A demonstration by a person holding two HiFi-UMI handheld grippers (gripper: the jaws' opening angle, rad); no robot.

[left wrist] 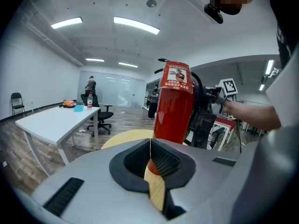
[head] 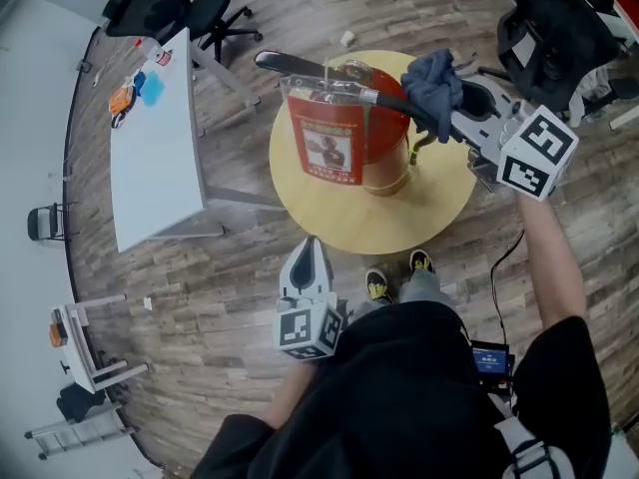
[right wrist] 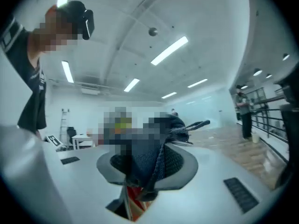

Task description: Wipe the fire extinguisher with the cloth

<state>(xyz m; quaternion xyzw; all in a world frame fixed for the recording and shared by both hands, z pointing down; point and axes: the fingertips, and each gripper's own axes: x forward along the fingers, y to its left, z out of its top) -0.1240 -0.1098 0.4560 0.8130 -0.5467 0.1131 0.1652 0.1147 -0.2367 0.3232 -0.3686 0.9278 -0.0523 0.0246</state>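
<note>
One red fire extinguisher (head: 384, 133) stands upright, right tongs (right wrist: 148, 169) pinching dark-blue cloth (head: 434, 80) by its top, left tongs (left wrist: 150, 160) pressed together.

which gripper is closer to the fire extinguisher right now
Right. The right gripper, shut on the cloth, is at the fire extinguisher's top, by its handle. The left gripper, shut and empty, is back by the round table's near edge.

Bright ceiling strip lights (left wrist: 135, 25) give even light; fisheye edges bend and darken.
</note>
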